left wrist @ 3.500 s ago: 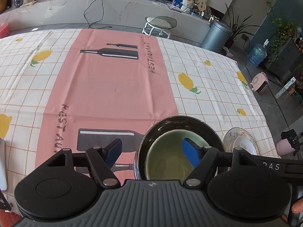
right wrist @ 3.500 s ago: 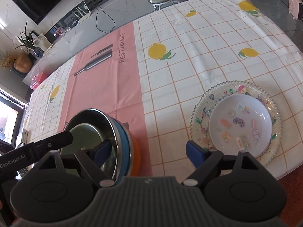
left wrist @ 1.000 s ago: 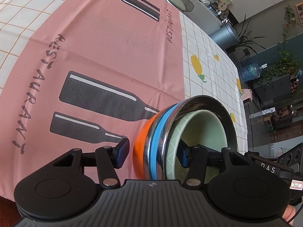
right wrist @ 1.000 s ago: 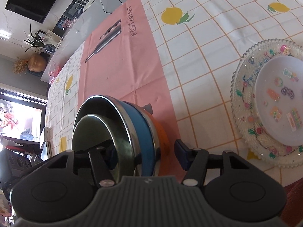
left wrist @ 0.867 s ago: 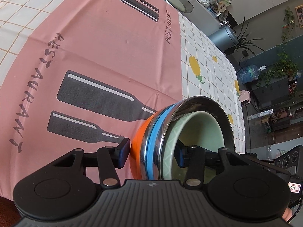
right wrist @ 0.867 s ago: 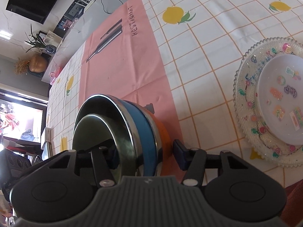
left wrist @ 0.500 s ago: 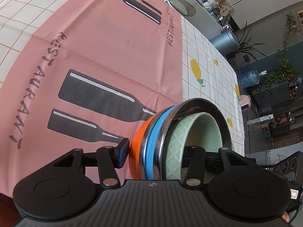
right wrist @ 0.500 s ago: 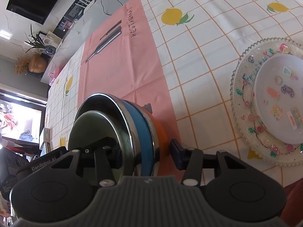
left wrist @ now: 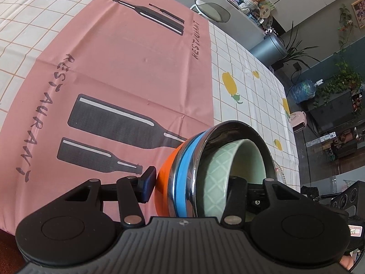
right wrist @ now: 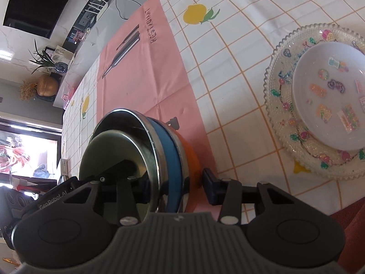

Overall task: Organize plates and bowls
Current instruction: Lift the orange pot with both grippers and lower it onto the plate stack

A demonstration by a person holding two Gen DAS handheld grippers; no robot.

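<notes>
A stack of nested bowls sits on the pink stripe of the tablecloth: an orange bowl (left wrist: 164, 182) outermost, a blue bowl (left wrist: 182, 166), a steel bowl (left wrist: 228, 132), and a pale green bowl (left wrist: 214, 171) innermost. My left gripper (left wrist: 191, 182) straddles the stack's wall, one pad on the orange side and the other finger inside the green bowl. From the opposite side my right gripper (right wrist: 173, 182) straddles the wall too. Its jaws are closing, with one pad against the orange bowl (right wrist: 192, 159) and one finger inside the steel bowl (right wrist: 146, 137).
A beaded glass plate (right wrist: 278, 118) with a white sticker-patterned dish (right wrist: 328, 105) on it lies to the right of the stack, near the table's front edge. Past the far table edge stand a stool (left wrist: 212, 11) and a grey bin (left wrist: 269, 48).
Since the oldest frames both grippers have come down over the stack's rim. Over the last second the right jaws have narrowed onto the wall; the left gripper has hardly shifted.
</notes>
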